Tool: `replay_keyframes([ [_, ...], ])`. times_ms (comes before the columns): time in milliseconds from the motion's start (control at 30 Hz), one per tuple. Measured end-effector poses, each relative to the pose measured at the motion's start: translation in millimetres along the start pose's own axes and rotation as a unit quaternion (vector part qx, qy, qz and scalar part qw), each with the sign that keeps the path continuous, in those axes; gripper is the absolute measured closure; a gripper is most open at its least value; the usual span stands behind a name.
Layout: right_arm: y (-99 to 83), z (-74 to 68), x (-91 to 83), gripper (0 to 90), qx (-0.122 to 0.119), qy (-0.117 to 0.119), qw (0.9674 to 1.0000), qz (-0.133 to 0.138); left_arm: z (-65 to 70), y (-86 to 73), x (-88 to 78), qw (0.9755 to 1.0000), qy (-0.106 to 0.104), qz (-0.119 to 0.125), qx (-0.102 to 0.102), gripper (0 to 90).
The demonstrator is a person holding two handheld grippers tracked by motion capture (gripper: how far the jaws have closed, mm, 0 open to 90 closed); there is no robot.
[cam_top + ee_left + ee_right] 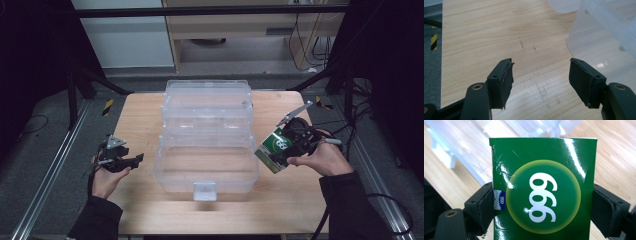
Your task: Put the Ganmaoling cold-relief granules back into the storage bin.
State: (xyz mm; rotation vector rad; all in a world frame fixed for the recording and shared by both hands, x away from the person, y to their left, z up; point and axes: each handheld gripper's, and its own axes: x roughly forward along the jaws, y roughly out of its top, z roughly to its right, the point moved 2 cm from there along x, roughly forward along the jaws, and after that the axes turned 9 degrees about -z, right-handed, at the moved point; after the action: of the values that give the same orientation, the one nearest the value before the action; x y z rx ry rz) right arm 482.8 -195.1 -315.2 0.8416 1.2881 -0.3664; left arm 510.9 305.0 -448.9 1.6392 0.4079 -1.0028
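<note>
A person sits at the near side of a light wooden table [140, 120], a two-jaw gripper held in each hand.

In the middle of the table stands a clear plastic storage box [206, 165], its lid thrown back toward the far side so the inside is open to the top. A small latch tab sits at the centre of its near wall.

The right gripper [282, 150] is held at the right side of the table, just beside the box's right wall and near its rim. Its jaws are clamped on a green carton [273, 148], one pad pressed against each narrow side. In the high view the carton hangs tilted, its lower end pointing toward the near left. In the right gripper view the green carton [544, 192] stands between the two black pads, glossy, with a pale-ringed circle on its face carrying white numerals that read "999" turned on end. The clear box lies blurred beyond it.

The left gripper [131, 161] rests low at the left side of the table, near the box's left wall but apart from it. Its jaws stand wide apart with nothing between them. In the left gripper view, bare wood shows between the black pads [501, 85], and the box's rounded corner [584, 37] rises at the far right.
</note>
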Motion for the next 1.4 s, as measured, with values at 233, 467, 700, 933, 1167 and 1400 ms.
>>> replay_keyframes([
  [233, 19.1, -8.8, 1.2, 17.0, -0.057, 0.024, 0.9980, 0.012, 0.3, -0.1, 0.4, 1.0000, 0.000, -0.002, 0.000, 35.0],
  [467, 33.7, -14.3, 5.4, 17.0, -0.098, 0.038, 0.9944, 0.012, 0.0, -0.3, 0.5, 1.0000, -0.002, -0.001, -0.001, 35.0],
  [700, 49.5, -24.8, 10.3, 17.1, -0.154, 0.071, 0.9855, 0.009, -0.3, -0.4, 0.7, 1.0000, -0.002, -0.003, 0.001, 34.9],
  [933, 57.7, -30.5, 16.5, 17.1, -0.186, 0.093, 0.9780, 0.003, -0.5, -0.7, 1.4, 1.0000, -0.002, -0.003, 0.001, 34.9],
  [1167, 64.6, -36.8, 25.4, 17.1, -0.223, 0.105, 0.9690, -0.004, -1.0, -0.9, 1.1, 1.0000, -0.002, -0.004, -0.001, 34.9],
  [1400, 73.0, -44.6, 33.0, 17.1, -0.267, 0.102, 0.9582, -0.018, -1.2, -1.1, 1.5, 1.0000, -0.003, -0.003, -0.001, 34.9],
])
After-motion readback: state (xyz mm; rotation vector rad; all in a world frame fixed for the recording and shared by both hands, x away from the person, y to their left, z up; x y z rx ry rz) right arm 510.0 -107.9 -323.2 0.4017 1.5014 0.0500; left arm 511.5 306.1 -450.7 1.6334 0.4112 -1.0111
